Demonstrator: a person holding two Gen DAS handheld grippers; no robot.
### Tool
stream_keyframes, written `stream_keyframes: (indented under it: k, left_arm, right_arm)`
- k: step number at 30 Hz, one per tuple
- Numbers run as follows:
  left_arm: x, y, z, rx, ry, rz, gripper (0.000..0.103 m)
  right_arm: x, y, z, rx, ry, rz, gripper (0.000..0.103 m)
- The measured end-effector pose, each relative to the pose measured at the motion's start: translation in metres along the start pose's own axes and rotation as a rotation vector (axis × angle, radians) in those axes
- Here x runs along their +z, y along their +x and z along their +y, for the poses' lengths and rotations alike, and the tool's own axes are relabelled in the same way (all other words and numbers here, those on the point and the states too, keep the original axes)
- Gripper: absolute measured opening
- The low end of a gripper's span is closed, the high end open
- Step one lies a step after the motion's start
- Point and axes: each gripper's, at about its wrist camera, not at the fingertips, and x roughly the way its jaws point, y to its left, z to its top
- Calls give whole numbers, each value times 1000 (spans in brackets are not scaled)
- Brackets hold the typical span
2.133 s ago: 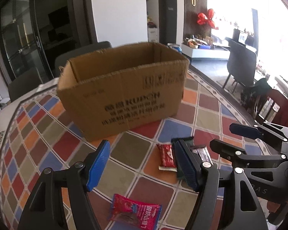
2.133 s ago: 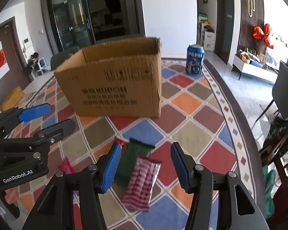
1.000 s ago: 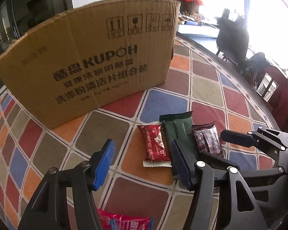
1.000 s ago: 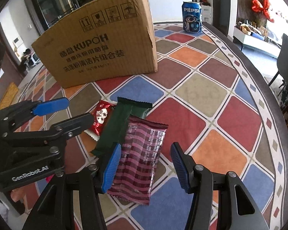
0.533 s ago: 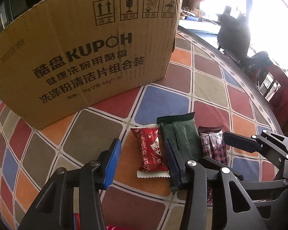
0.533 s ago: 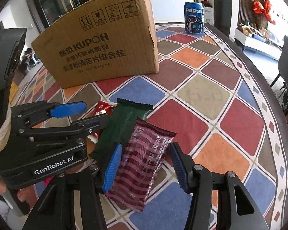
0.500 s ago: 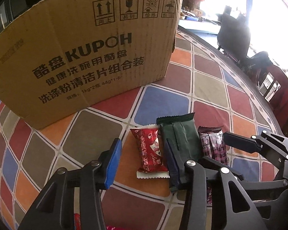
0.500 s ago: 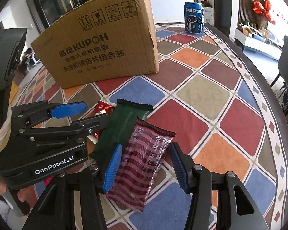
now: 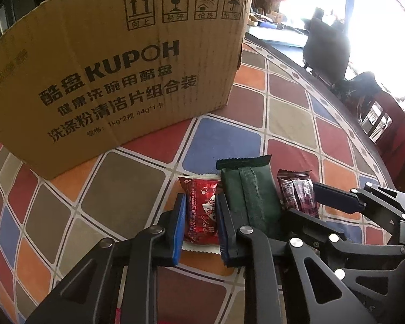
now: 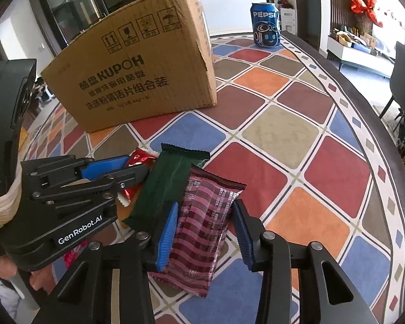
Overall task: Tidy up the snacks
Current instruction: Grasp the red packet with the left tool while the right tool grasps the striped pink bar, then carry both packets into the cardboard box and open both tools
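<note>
We have both grippers down on the table among the snacks, one packet each, so both can be lifted in one go. Left gripper [image 9: 199,222] is pinched on the red packet [image 9: 201,210]; its pads look to be touching both sides. Right gripper [image 10: 205,233] straddles the maroon striped packet [image 10: 205,224], jaws close to its edges but contact unclear, so we can't tell if it's gripping. The dark green packet [image 10: 167,181] lies flat between the two, partly under the maroon one. The cardboard box [image 10: 137,78] just behind is the likely drop spot, but its opening isn't visible. Box reads "KUPOH" plus Chinese text and handling icons. Can [image 10: 266,24] at the far edge reads "PEPSI". Left gripper body reads "GenRobot.AI".
</note>
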Motion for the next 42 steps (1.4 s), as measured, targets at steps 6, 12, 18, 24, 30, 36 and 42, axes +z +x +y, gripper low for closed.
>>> stream_keyframes:
  k: [6,12,18,24,30,36,42]
  left_arm:
    - [-5,-9,5,-3,-28,-10,22]
    - [-11,-29,9,10,-61,-45,22]
    - [-13,-49,13,14,-91,-82,22]
    - [-13,-74,15,29,-99,-133,22]
    - [-11,-96,21,58,-115,-182,22]
    - [-7,-115,29,77,-136,-230,22]
    - [-2,-137,37,104,-149,-291,22]
  right_arm:
    - [0,-1,-1,7,6,-1,42]
    - [2,-5,0,17,6,-14,41]
    - [6,-14,4,26,-4,-39,41]
    - [11,-25,8,35,-21,-68,41]
    - [19,-38,16,50,-42,-106,41]
    - [30,-50,28,73,-67,-145,41]
    - [44,-64,43,96,-98,-195,40]
